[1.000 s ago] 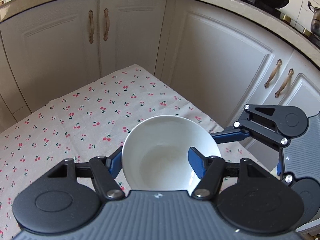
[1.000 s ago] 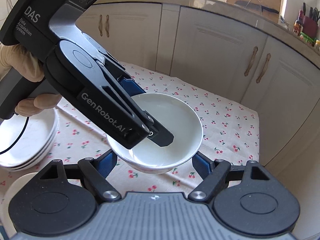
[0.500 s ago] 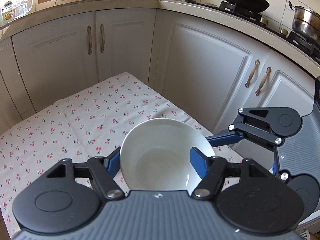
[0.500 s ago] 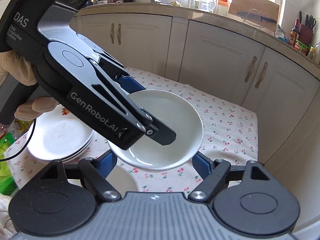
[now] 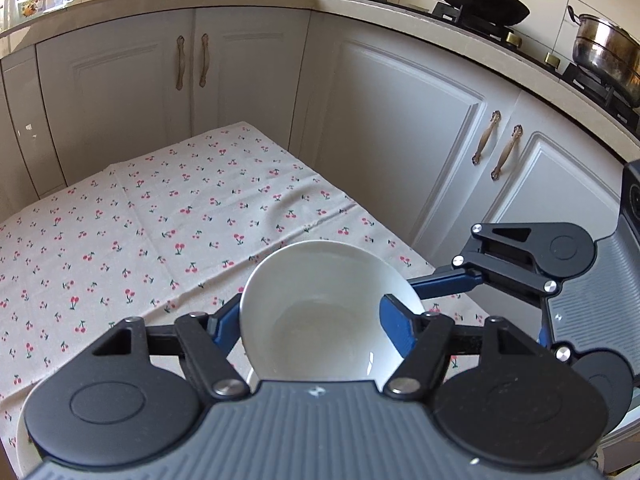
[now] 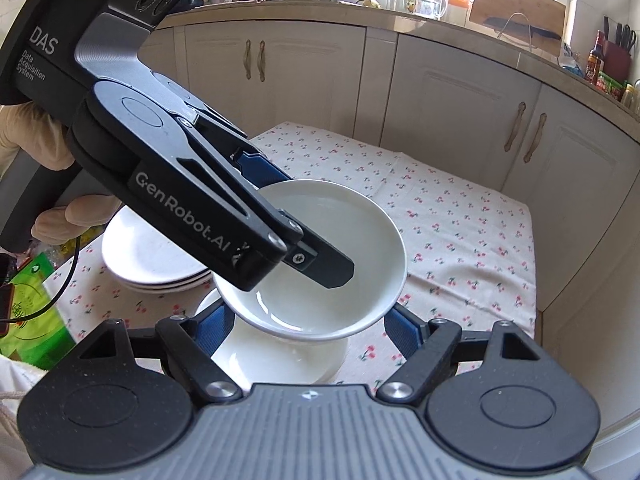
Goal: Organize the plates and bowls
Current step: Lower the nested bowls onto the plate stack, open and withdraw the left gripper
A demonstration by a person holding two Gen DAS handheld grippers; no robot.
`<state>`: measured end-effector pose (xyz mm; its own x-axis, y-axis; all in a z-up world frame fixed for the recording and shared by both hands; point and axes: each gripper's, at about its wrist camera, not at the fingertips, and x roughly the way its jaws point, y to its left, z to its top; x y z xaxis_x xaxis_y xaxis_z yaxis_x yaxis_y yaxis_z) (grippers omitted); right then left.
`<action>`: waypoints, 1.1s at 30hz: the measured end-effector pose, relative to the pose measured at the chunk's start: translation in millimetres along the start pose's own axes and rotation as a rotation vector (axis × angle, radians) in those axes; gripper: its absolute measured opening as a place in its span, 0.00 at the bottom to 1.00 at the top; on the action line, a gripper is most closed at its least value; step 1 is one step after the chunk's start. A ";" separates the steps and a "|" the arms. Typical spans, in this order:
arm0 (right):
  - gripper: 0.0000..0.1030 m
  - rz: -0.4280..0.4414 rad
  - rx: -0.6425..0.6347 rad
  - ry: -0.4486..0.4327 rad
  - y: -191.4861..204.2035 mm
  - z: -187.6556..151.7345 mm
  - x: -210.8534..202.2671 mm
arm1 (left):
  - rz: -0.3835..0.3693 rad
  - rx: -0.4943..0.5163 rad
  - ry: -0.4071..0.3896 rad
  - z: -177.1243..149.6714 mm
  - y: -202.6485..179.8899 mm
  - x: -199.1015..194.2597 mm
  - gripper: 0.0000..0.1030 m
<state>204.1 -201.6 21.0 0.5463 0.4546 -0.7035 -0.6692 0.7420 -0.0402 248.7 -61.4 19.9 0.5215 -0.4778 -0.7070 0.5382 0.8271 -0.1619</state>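
A white bowl is held in the air by my left gripper, which is shut on its rim, one finger inside and one outside. In the right wrist view the same bowl hangs tilted above another white bowl that stands on the cherry-print tablecloth. A stack of white plates lies to the left of it. My right gripper is open, its blue fingers on either side of the lower bowl, and holds nothing.
White kitchen cabinets surround the table on the far side and the right. A green packet lies at the table's left edge. A wok and a steel pot stand on the stove.
The left gripper has carried the bowl up and back toward the near side of the table, over the other bowl and beside the plate stack. The right gripper stayed open and drew back with it.
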 end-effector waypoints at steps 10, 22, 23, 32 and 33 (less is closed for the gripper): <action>0.83 -0.004 -0.017 0.026 16.0 -18.0 7.2 | -0.010 -0.018 0.009 -26.2 -0.2 6.2 0.68; 0.83 0.002 -0.005 0.029 21.0 -27.1 11.0 | -0.036 -0.049 0.008 -37.1 5.3 10.1 0.69; 0.83 0.003 -0.001 0.028 21.3 -28.0 11.8 | -0.036 -0.049 0.007 -37.6 5.3 10.1 0.69; 0.83 -0.008 -0.027 0.047 26.2 -26.5 13.9 | -0.046 -0.059 0.002 -41.7 9.0 11.7 0.70; 0.83 -0.009 -0.030 0.049 26.4 -26.0 13.9 | -0.046 -0.058 0.002 -42.1 9.2 12.1 0.71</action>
<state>180.9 -188.5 -8.3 0.5278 0.4228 -0.7367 -0.6794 0.7306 -0.0675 232.1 -47.1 -19.1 0.4958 -0.5154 -0.6990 0.5225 0.8199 -0.2340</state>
